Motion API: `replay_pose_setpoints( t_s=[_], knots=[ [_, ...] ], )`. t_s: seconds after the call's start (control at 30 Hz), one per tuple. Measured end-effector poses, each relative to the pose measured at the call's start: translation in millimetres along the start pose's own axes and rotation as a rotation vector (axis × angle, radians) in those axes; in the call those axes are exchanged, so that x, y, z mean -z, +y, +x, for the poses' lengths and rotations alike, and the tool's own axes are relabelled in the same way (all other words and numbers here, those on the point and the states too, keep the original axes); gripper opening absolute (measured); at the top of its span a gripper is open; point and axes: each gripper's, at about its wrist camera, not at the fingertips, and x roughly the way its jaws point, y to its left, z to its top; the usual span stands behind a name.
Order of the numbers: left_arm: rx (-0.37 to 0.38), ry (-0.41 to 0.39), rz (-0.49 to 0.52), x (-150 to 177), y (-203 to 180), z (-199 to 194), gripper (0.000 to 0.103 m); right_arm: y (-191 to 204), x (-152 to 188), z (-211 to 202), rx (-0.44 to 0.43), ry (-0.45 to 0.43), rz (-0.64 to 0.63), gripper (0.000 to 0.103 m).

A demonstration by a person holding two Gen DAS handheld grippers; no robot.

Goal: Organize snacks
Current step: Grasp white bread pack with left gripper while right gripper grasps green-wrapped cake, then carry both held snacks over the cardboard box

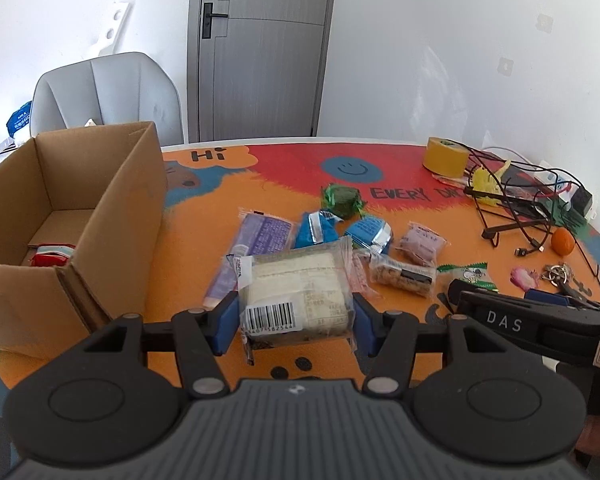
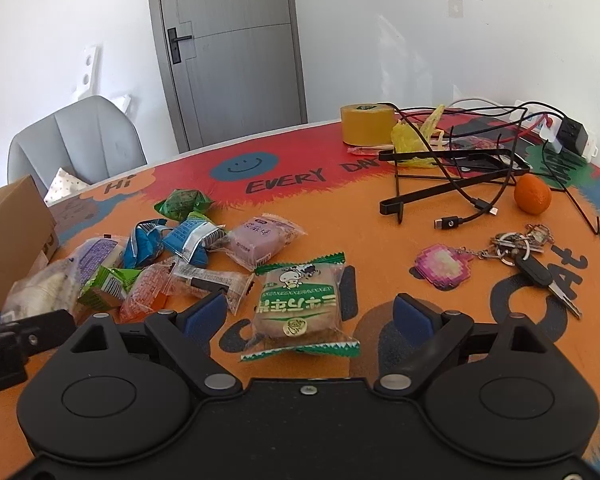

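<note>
Beside the cardboard box (image 1: 100, 216), left hand-held gripper (image 1: 294, 320) clamped on white cake packet (image 1: 296, 288); right one (image 2: 310, 316) spread.

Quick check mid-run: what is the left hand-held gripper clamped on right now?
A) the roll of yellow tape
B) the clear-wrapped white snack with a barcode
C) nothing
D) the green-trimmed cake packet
B: in the left wrist view the left hand-held gripper has its blue pads pressed on both sides of the clear-wrapped white snack.
</note>
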Motion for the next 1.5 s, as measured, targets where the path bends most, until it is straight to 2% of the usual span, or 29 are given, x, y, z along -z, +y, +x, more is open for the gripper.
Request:
replay_pose_setpoints(
  t_s=[0.2, 0.23, 0.3, 0.33, 0.63, 0.9, 1.5],
  knots=[
    [0.016, -0.002, -0.009, -4.1, 9.6, -0.2, 0.057, 10.4, -2.6, 8.2, 0.019, 0.006, -0.031, 0.088],
    [0.016, -0.004, -0.011, -4.3, 11.0, -0.9, 0.057, 11.7, -1.4, 10.4, 0.032, 0.015, -0.039, 0.081],
    [0.016, -0.005, -0.017, -4.0, 13.4, -1.2, 0.057, 11.7, 1.4, 16.7, 0.046, 0.06, -0.041, 0.055],
    [0.015, -0.004, -0.019, -3.8, 14.2, -1.0, 0.057, 10.4, 2.8, 15.3, 0.037, 0.056, -0.034, 0.049],
    [0.029, -0.006, -0.029, -2.4, 17.6, -4.3, 0.057, 1.2, 11.9, -8.2, 0.005, 0.044, 0.007, 0.049],
    [0.04, -0.039, -0.034, -8.2, 18.9, -14.9, 0.057, 0.2, 2.6, -30.3, -0.02, -0.004, 0.035, 0.049],
    [0.003, -0.135, -0.074, -35.4, 54.6, -46.3, 0.057, 51.1, -32.6, -54.9, -0.132, -0.109, -0.005, 0.049]
  ],
)
